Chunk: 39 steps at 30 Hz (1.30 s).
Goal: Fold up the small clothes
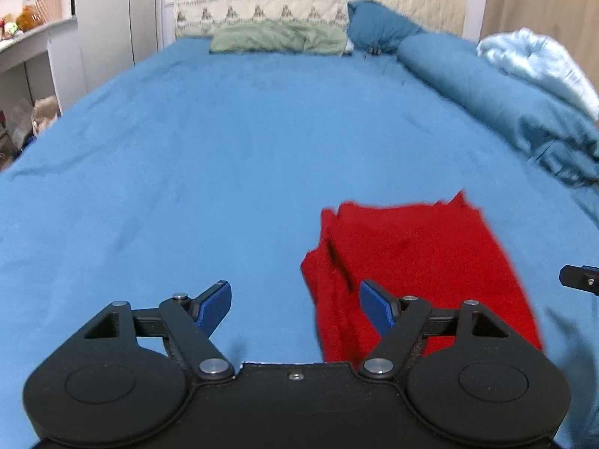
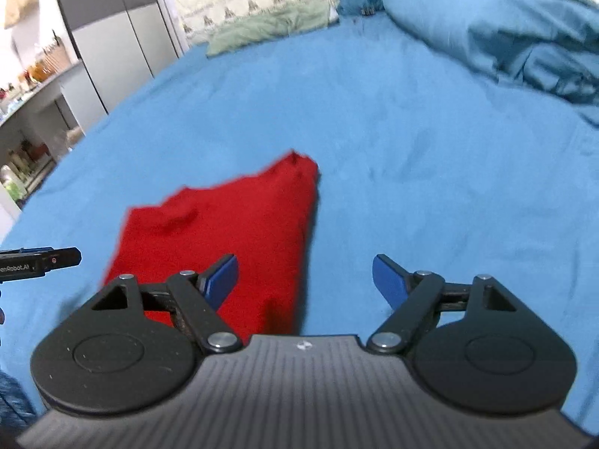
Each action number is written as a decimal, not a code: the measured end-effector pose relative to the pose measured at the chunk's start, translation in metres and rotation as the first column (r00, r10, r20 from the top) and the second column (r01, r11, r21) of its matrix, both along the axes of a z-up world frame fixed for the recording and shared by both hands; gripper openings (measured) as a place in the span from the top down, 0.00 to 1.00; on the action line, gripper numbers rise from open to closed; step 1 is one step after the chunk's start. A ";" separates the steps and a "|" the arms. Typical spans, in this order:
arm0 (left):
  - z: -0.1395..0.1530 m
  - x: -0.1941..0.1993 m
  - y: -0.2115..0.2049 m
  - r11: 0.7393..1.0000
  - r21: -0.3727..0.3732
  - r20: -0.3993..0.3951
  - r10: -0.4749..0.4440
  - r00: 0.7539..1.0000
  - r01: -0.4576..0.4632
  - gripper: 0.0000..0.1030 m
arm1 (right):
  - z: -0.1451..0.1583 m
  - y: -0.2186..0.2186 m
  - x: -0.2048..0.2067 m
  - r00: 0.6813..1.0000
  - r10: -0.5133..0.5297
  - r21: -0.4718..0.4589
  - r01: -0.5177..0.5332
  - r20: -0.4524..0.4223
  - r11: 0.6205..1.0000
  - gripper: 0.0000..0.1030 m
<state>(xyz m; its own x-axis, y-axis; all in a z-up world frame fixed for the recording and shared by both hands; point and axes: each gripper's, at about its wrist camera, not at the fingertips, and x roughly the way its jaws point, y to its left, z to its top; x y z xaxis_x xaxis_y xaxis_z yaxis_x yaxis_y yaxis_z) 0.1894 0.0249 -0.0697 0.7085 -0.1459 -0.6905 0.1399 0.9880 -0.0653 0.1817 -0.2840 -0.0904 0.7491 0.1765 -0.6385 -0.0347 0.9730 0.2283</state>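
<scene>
A small red garment [image 1: 419, 262] lies folded flat on the blue bed sheet [image 1: 224, 149]. In the left wrist view it is at the lower right, and my left gripper [image 1: 295, 307] is open and empty above its left edge. In the right wrist view the red garment [image 2: 239, 224] is at the lower left, and my right gripper [image 2: 305, 280] is open and empty above its right edge. A tip of the right gripper [image 1: 580, 278] shows at the right edge of the left wrist view. The left gripper [image 2: 41, 262] shows at the left edge of the right wrist view.
A green pillow [image 1: 277, 39] and a dark blue pillow [image 1: 378, 26] lie at the headboard. A bunched blue duvet [image 1: 505, 93] and a pale blue blanket [image 1: 539, 60] run along the right side. A wardrobe [image 1: 112, 18] and shelves [image 2: 33, 112] stand left of the bed.
</scene>
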 end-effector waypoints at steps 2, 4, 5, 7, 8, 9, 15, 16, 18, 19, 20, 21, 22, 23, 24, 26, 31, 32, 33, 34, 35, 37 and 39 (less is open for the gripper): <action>0.024 -0.019 0.001 1.000 0.012 0.028 0.000 1.000 0.000 0.22 | 0.027 0.003 -0.018 1.000 0.000 -0.024 0.001 0.031 1.000 0.08; 0.049 -0.042 0.002 1.000 0.013 0.054 -0.003 0.999 0.003 0.16 | 0.055 0.006 -0.037 0.998 0.002 -0.040 0.000 0.056 0.999 0.06; 0.062 -0.055 0.003 1.000 0.006 0.069 -0.004 0.998 0.004 0.09 | 0.068 0.008 -0.047 0.998 0.003 -0.045 0.000 0.065 0.999 0.03; 0.080 -0.077 0.003 1.000 -0.003 0.092 -0.016 0.996 0.017 0.04 | 0.091 0.012 -0.067 0.996 0.002 -0.060 0.003 0.087 0.998 0.00; 0.088 -0.087 0.003 1.000 0.001 0.098 -0.018 0.995 0.018 0.01 | 0.102 0.015 -0.075 0.995 0.002 -0.069 0.005 0.100 0.998 0.00; 0.094 -0.096 0.003 1.000 0.011 0.101 -0.016 0.995 0.015 0.00 | 0.112 0.018 -0.087 0.993 0.000 -0.085 0.011 0.120 0.996 0.00; 0.111 -0.143 0.000 0.998 0.059 0.118 0.004 0.993 -0.011 0.00 | 0.136 0.038 -0.125 0.995 -0.019 -0.148 0.033 0.096 0.988 0.00; 0.110 -0.149 0.000 0.998 0.057 0.119 0.007 0.993 -0.014 0.00 | 0.136 0.040 -0.130 0.997 -0.023 -0.150 0.034 0.077 0.988 0.00; 0.108 -0.164 -0.001 0.997 0.070 0.125 0.020 0.992 -0.029 0.00 | 0.132 0.044 -0.140 0.998 -0.032 -0.152 0.039 0.046 0.988 0.00; 0.105 -0.170 -0.001 0.996 0.086 0.129 0.027 0.991 -0.038 0.00 | 0.130 0.047 -0.145 0.999 -0.037 -0.151 0.041 0.030 0.988 0.00; 0.102 -0.176 -0.002 0.994 0.101 0.130 0.031 0.991 -0.044 0.00 | 0.126 0.049 -0.150 0.999 -0.043 -0.150 0.046 0.018 0.988 0.00; 0.099 -0.181 -0.002 0.992 0.113 0.130 0.035 0.991 -0.050 0.00 | 0.122 0.051 -0.155 0.999 -0.045 -0.149 0.046 0.011 0.988 0.00; 0.095 -0.186 -0.002 0.991 0.120 0.130 0.036 0.991 -0.052 0.00 | 0.117 0.053 -0.160 0.999 -0.047 -0.150 0.046 -0.002 0.988 0.00; 0.092 -0.190 -0.001 0.991 0.124 0.128 0.034 0.991 -0.050 0.00 | 0.112 0.054 -0.163 0.999 -0.050 -0.153 0.047 -0.016 0.987 0.00; 0.088 -0.192 0.000 0.991 0.127 0.124 0.032 0.992 -0.048 0.00 | 0.107 0.055 -0.166 0.998 -0.049 -0.161 0.044 -0.030 0.986 0.00; 0.082 -0.195 0.001 0.991 0.129 0.110 0.032 0.993 -0.046 0.00 | 0.098 0.059 -0.172 0.998 -0.041 -0.188 0.032 -0.047 0.982 0.00; 0.075 -0.194 -0.002 0.991 0.132 0.083 0.024 0.996 -0.035 0.00 | 0.086 0.063 -0.184 0.996 -0.053 -0.206 0.037 -0.071 0.978 0.00; 0.075 -0.195 -0.002 0.990 0.134 0.082 0.023 0.996 -0.034 0.00 | 0.085 0.062 -0.186 0.996 -0.056 -0.203 0.040 -0.074 0.978 0.00; 0.074 -0.196 -0.003 0.992 0.126 0.078 0.021 0.997 -0.031 0.00 | 0.085 0.062 -0.188 0.995 -0.060 -0.200 0.044 -0.076 0.979 0.00; 0.074 -0.196 -0.003 0.993 0.117 0.077 0.020 0.997 -0.029 0.00 | 0.084 0.061 -0.189 0.995 -0.064 -0.198 0.048 -0.077 0.979 0.00; 0.074 -0.196 -0.003 0.994 0.109 0.076 0.017 0.997 -0.026 0.00 | 0.084 0.060 -0.189 0.995 -0.067 -0.199 0.051 -0.078 0.979 0.00; 0.074 -0.197 -0.006 0.994 0.109 0.078 0.012 0.997 -0.021 0.00 | 0.084 0.060 -0.190 0.994 -0.078 -0.206 0.060 -0.079 0.977 0.00; 0.072 -0.198 -0.007 0.993 0.117 0.081 0.011 0.997 -0.020 0.00 | 0.084 0.059 -0.189 0.993 -0.080 -0.208 0.061 -0.083 0.976 0.00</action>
